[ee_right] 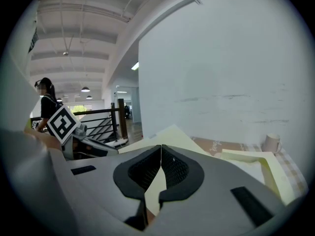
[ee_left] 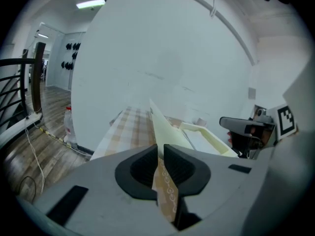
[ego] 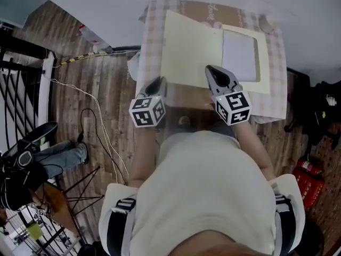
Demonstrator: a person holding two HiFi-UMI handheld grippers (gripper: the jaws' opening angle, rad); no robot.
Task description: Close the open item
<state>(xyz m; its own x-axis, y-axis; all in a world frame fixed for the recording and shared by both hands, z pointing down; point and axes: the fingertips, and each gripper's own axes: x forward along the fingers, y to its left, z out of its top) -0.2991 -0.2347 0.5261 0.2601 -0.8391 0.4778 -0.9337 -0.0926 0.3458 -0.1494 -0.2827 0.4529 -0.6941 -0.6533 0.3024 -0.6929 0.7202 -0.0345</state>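
Note:
A flat cream box lies open on the checked tablecloth [ego: 154, 33]. Its lid [ego: 189, 47] is spread to the left of the tray [ego: 264, 63], which holds white paper [ego: 238, 55]. My left gripper [ego: 159, 82] sits at the lid's near left edge. In the left gripper view the lid [ee_left: 165, 127] runs edge-on between the pads of that gripper [ee_left: 160, 154], which press on it. My right gripper [ego: 213, 71] is at the lid's near edge close to the fold. In the right gripper view its jaws [ee_right: 161, 154] are shut on the cream lid [ee_right: 172, 134].
A pale cup [ego: 266, 23] stands at the table's far right corner, behind the box. A plastic bottle [ego: 93, 36] and cables lie on the wooden floor to the left. Black railings [ego: 21, 89] are further left. Red extinguishers [ego: 309, 180] sit at the right. A white wall backs the table.

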